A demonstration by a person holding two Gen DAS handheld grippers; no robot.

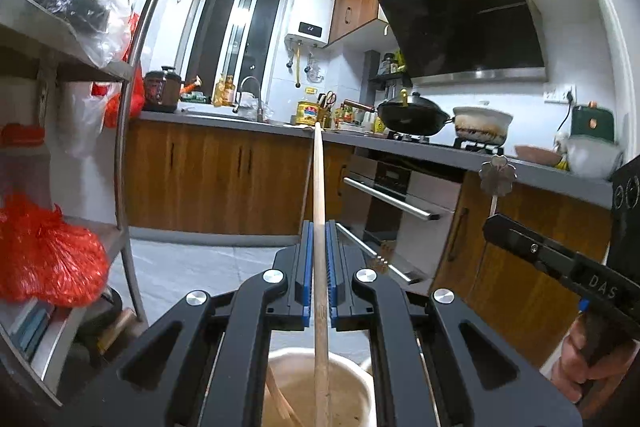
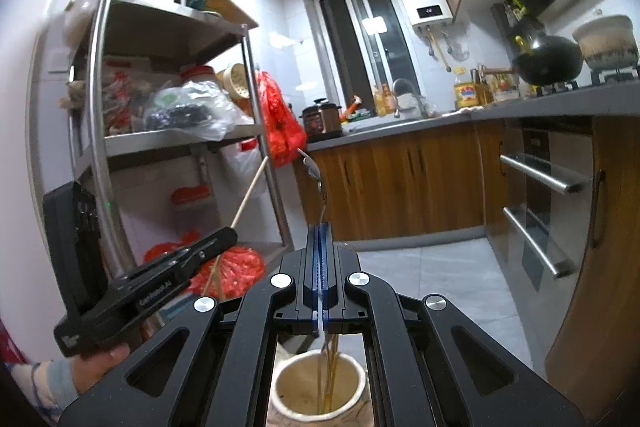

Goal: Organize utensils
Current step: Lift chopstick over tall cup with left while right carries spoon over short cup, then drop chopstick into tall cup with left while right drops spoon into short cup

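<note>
My left gripper (image 1: 319, 227) is shut on a long wooden chopstick (image 1: 319, 187) that stands upright, its lower end inside a cream utensil jar (image 1: 352, 379) right below. My right gripper (image 2: 321, 227) is shut on a thin metal utensil with a flower-shaped end (image 2: 316, 179), also upright above a cream jar (image 2: 292, 387) holding several sticks. Each gripper shows in the other's view: the right one (image 1: 492, 223) with the flower end (image 1: 497, 175), the left one (image 2: 230, 235) with the chopstick (image 2: 252, 191).
A steel shelf rack (image 2: 100, 107) with bags stands at the left, red bags (image 1: 44, 259) on its lower shelf. A counter (image 1: 400, 143) with wok (image 1: 414, 117), pot and sink runs behind. Oven handles (image 2: 540, 179) are at the right. Tiled floor (image 2: 432, 279) lies below.
</note>
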